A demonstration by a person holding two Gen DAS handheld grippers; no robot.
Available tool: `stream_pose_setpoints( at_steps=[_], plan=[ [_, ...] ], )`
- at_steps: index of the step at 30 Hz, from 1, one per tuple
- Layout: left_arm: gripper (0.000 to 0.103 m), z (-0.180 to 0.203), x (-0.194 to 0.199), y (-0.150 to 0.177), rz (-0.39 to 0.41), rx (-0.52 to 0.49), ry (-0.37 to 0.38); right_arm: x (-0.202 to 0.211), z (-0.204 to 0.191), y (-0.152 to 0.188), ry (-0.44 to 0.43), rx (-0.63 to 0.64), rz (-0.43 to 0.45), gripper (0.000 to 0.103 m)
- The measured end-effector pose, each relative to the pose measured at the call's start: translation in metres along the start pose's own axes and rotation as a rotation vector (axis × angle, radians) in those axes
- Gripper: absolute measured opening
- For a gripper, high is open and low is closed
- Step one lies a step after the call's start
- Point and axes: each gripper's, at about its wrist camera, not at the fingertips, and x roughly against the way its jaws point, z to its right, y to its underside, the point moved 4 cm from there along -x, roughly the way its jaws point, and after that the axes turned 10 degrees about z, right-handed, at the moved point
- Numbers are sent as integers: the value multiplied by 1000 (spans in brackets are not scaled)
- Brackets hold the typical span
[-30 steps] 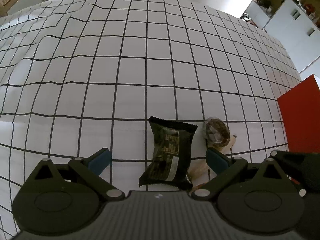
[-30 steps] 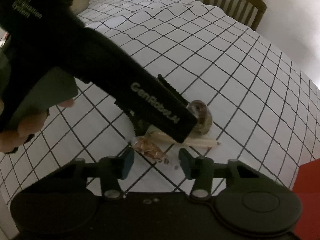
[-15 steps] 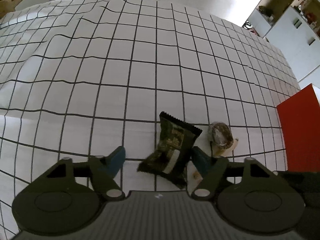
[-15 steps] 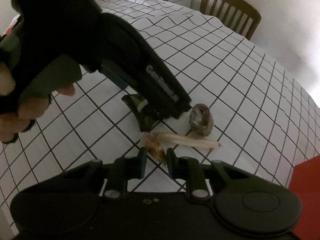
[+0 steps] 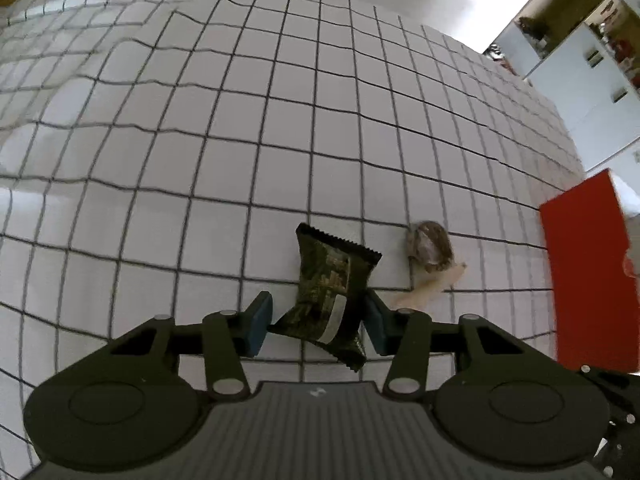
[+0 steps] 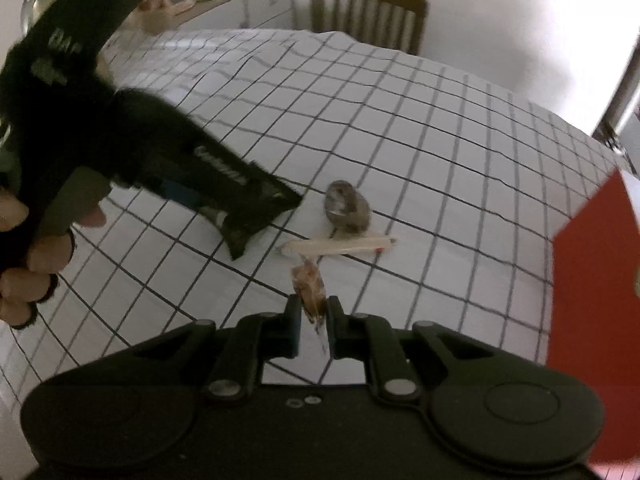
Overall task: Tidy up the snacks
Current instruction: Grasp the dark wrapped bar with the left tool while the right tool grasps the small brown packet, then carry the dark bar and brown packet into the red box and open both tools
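The dark green snack packet [image 5: 330,292] sits between the fingers of the left gripper [image 5: 316,320], whose jaws are closing on its lower half; both blue pads look to be touching the wrapper's sides, and the crimped top edge sticks out ahead of the fingertips. Taking it across its narrow width suits a flat, crinkly packet, since the foil can bunch without slipping out.

The right gripper [image 6: 313,320] is pinched together on a small amber clear-wrapped candy [image 6: 309,284], held by the tail of its wrapper so that the sweet itself pokes forward of the tips. That thin twist is probably the only part narrow enough to clamp firmly.

Just ahead of the right gripper lie a long pale stick-shaped snack [image 6: 338,246] and, beyond and touching it, a round brownish wrapped sweet [image 6: 347,209], both resting on the checked tablecloth [image 5: 240,128]. To the right of both grippers stands a red box [image 6: 592,280], likely where the snacks are meant to go. A wooden chair [image 6: 368,14] waits at the table's far side.
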Motion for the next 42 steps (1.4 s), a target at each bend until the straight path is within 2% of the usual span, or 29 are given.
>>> stream_pose_setpoints(
  at_steps=[15,20,31,42],
  plan=[
    [46,-7,32,25,-18,74,36,60,33,23,104,-171,33,11],
    [46,-4,50,35,-16,111,75,84,40,26,118,-214,51,11],
    [46,44,84,47,4,89,140,135,73,37,169,-312,92,11],
    [46,122,109,47,48,32,208,177,123,49,221,-401,161,11]
  ],
)
